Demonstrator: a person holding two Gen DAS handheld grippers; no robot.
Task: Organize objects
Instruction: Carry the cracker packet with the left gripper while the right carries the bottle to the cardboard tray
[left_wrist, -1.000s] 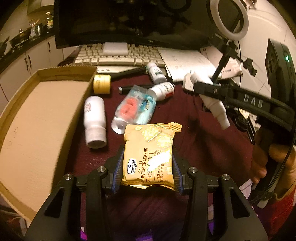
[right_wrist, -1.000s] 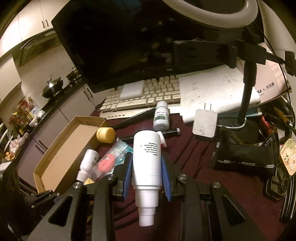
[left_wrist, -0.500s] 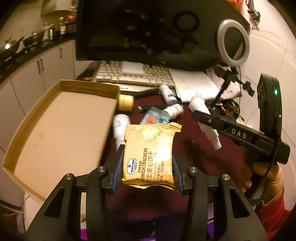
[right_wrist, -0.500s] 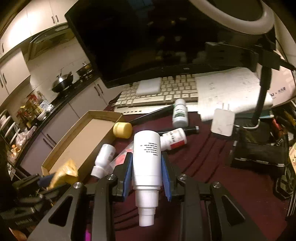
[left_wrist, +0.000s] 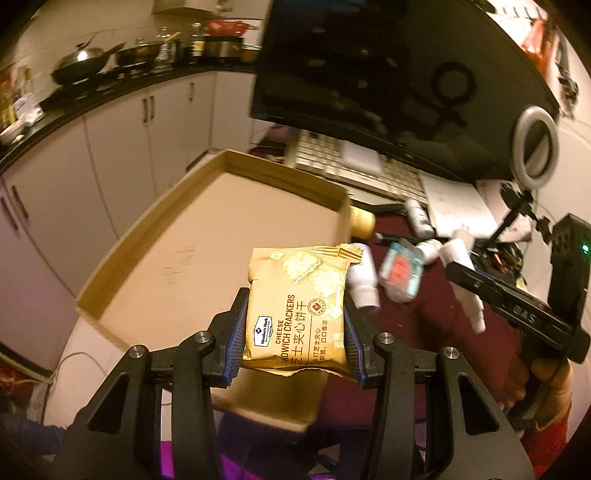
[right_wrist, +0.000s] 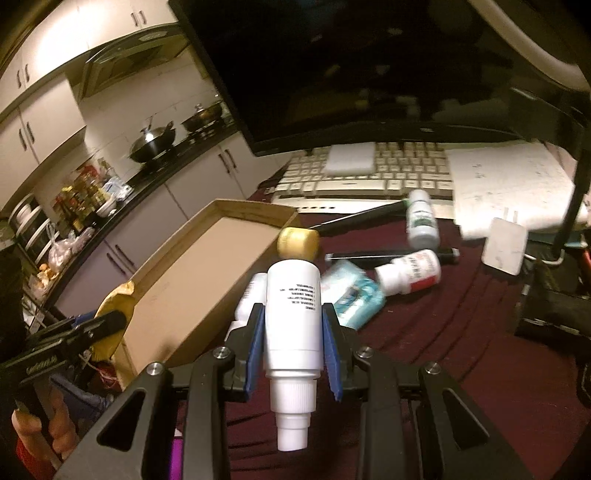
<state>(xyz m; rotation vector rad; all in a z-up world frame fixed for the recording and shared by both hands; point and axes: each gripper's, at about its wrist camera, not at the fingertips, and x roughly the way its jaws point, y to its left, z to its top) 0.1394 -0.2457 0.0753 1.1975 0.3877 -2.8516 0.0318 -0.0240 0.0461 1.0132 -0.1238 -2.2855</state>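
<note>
Kitchen cabinets back a cluttered desk. Left gripper, jaws closed on a cracker packet, holds it above the cardboard tray's near corner. Right gripper clamps a white bottle, cap toward the camera; other bottles lie beyond its jaws.

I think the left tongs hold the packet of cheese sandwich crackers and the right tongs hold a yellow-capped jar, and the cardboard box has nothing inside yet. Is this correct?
Not quite. The right tongs hold a white bottle, as the right wrist view shows; the yellow-capped jar lies beside the cardboard box. The left tongs do hold the cracker packet, and the box shows nothing inside.
</note>
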